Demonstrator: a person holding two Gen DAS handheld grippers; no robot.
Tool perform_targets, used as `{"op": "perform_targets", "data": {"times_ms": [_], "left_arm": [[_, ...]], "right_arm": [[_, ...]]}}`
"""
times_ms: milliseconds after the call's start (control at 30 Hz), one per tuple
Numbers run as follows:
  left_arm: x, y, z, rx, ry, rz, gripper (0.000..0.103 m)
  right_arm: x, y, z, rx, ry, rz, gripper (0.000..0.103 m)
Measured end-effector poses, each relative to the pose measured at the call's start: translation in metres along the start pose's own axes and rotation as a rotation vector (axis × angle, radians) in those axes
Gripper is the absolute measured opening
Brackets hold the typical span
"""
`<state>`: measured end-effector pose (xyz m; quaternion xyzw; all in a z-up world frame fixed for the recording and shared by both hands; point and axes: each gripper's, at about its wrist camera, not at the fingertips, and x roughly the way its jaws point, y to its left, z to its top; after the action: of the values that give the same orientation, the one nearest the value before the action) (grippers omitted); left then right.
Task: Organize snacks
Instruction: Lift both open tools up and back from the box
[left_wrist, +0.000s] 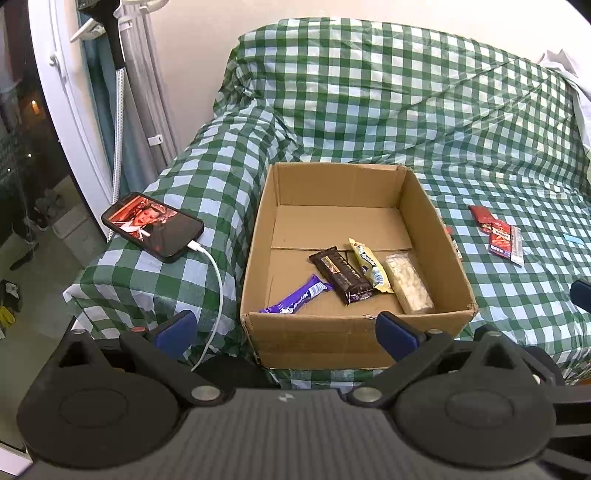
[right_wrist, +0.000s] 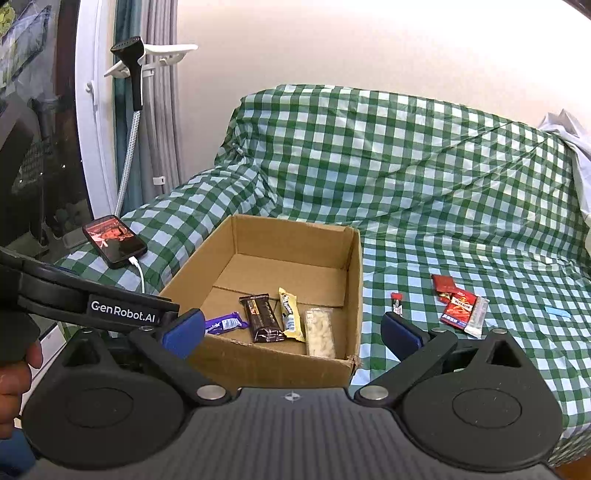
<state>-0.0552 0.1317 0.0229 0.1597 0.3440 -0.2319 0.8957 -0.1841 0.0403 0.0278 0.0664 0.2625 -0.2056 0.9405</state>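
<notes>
An open cardboard box (left_wrist: 417, 206) (right_wrist: 352, 266) sits on the green checked cover. In it lie a purple bar (left_wrist: 295, 295) (right_wrist: 225, 324), a dark brown bar (left_wrist: 341, 275) (right_wrist: 263, 317), a yellow bar (left_wrist: 370, 269) (right_wrist: 291, 314) and a pale clear-wrapped snack (left_wrist: 408, 284) (right_wrist: 319, 331). Red snack packets (left_wrist: 498, 234) (right_wrist: 460, 308) and a small red stick (right_wrist: 396, 302) lie on the cover right of the box. My left gripper (left_wrist: 286, 332) is open and empty in front of the box's near wall. My right gripper (right_wrist: 291, 332) is open and empty near the box's front right corner.
A phone (left_wrist: 153, 223) (right_wrist: 114, 240) with a white charging cable (left_wrist: 216, 291) lies on the covered armrest left of the box. A blue strip (left_wrist: 573, 240) (right_wrist: 557, 312) lies at the far right. A steamer hose and curtains stand at the left.
</notes>
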Motion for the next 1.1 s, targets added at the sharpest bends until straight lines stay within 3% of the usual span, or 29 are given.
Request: {"op": "perform_targets", "data": {"times_ms": [1100], "left_arm": [[-0.0005,0.002,-0.0019,0.014,0.012,0.008,0.103]], "right_arm": [[-0.0017,-0.0018,-0.0032,0.01,0.013,0.006,0.102]]}}
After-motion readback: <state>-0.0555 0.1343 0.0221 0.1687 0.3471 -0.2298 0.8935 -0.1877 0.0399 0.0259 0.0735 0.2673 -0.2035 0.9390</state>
